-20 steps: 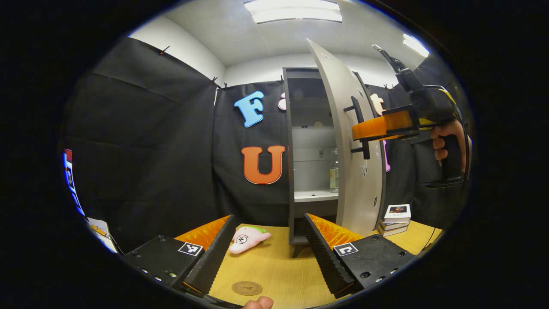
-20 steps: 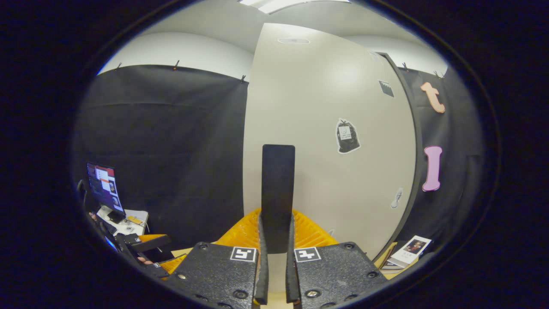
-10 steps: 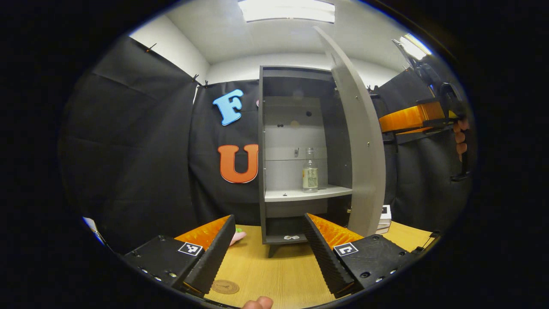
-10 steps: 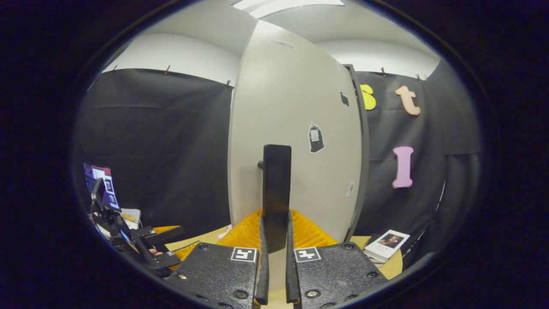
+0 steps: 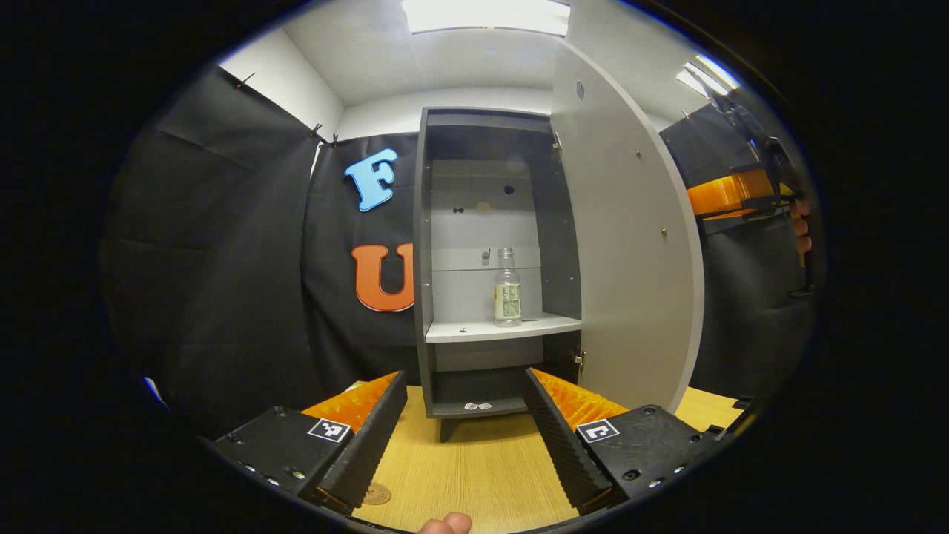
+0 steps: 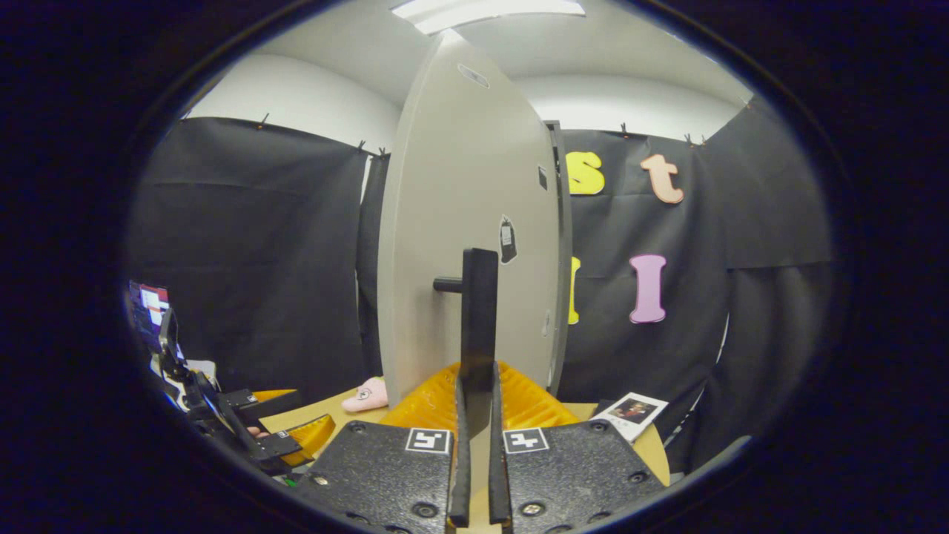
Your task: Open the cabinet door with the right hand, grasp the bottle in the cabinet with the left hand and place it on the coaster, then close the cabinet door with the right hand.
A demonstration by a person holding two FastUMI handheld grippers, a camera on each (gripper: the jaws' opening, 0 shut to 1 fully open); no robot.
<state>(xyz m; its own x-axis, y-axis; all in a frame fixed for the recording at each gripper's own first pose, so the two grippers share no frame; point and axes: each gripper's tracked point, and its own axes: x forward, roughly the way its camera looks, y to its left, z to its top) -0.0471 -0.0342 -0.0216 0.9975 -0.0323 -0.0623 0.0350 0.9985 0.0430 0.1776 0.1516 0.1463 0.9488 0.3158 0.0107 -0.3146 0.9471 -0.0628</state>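
At frame centre the grey cabinet door (image 5: 630, 245) is swung open, its black handle (image 6: 478, 326) clamped by the right claw (image 6: 474, 445), while the clear bottle (image 5: 508, 293) remains ungrasped, left claw (image 5: 463, 423) spread.

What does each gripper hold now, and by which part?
The right gripper grips the cabinet door by its handle. The left gripper is open, holding nothing.

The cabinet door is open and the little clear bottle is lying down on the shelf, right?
Not quite. The grey cabinet door is open, but the small clear plastic bottle stands upright on the pale shelf, as the left gripper view shows.
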